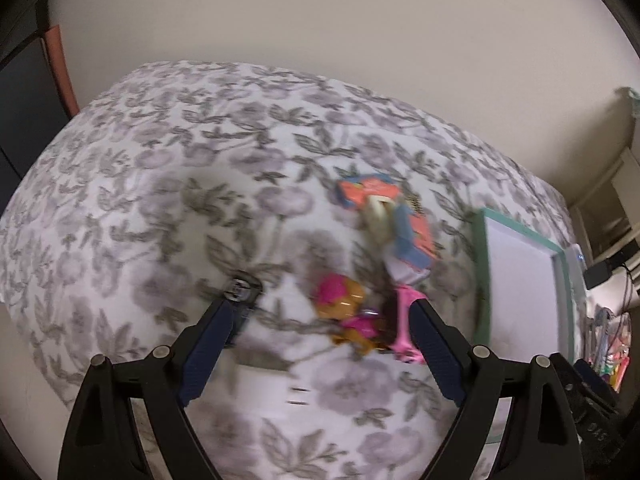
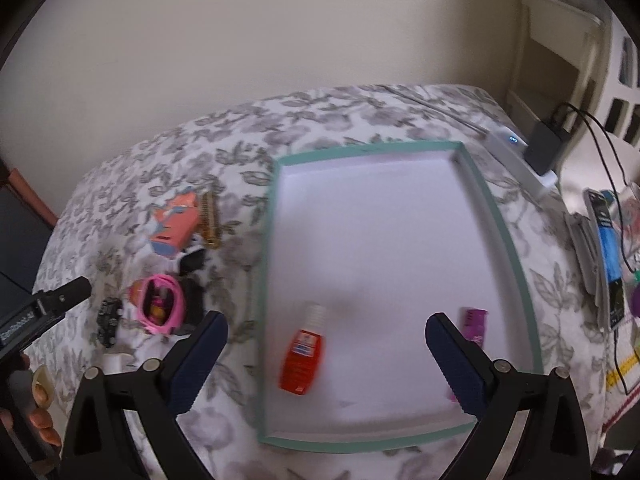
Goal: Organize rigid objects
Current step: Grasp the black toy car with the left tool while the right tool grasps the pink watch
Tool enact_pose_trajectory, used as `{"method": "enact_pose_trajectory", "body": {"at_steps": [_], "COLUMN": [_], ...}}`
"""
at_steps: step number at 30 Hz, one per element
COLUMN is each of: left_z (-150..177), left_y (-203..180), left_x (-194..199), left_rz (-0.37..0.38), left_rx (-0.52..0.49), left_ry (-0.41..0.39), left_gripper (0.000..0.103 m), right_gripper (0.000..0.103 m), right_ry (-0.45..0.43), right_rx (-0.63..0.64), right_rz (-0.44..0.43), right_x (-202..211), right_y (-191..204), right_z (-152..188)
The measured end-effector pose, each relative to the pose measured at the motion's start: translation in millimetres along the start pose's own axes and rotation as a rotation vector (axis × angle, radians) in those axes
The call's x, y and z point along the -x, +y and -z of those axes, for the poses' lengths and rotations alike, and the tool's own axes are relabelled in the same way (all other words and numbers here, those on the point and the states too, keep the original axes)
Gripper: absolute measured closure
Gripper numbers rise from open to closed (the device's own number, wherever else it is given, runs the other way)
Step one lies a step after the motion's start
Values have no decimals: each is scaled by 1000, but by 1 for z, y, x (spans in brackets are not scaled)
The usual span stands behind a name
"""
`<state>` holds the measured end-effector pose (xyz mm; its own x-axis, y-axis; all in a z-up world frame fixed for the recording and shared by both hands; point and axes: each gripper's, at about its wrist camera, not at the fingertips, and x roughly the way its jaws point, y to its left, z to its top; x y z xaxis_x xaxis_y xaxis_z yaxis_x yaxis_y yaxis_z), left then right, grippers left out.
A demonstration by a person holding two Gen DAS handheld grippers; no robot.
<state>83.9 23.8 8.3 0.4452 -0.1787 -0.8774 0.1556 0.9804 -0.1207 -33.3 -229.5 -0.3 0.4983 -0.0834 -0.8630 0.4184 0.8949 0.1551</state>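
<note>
2 items in teal-rimmed tray [image 2: 494,216], red labelled bottle [image 2: 302,360], lettering blurred

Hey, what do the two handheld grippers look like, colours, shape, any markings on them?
Both match: the left gripper and right gripper have black angular plastic frames, round silver bolt heads at the pivots, and dark blue ribbed pads on the fingers. From the right camera, the left gripper's black body carries small white lettering, too blurred to read.

A bed [image 2: 360,112] in floral cloth carries a green-rimmed tray [image 2: 496,216]. Beside the tray lie an orange box [image 2: 176,220], a gold clip [image 2: 210,220], a pink ring [image 2: 176,304] and a small black toy [image 2: 108,320].
</note>
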Motion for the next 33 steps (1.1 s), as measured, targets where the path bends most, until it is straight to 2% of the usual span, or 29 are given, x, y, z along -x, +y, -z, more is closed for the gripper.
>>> {"method": "enact_pose_trajectory", "body": {"at_steps": [5,10,19,26,33], "left_z": [-5,-7,-1,-4,-4], "left_y": [24,44,60,63,65], "left_x": [-3,-16,-43,-53,-78], "left_rz": [-56,-50,-54,-60,-44], "left_rx": [15,66,91,97,104], "left_ry": [6,50,168,173,218], "left_gripper": [13,13,13,13,13], "right_gripper": [2,3,6,15,26], "right_ry": [12,54,116,149,169], "right_rx": [62,91,149,155,143], "right_rz": [-41,-108,-150,-175,-200], "right_x": [-8,-26,-61,-76,-85], "right_y": [31,61,103,117,124], "right_z": [-1,-1,-1,3,4]}}
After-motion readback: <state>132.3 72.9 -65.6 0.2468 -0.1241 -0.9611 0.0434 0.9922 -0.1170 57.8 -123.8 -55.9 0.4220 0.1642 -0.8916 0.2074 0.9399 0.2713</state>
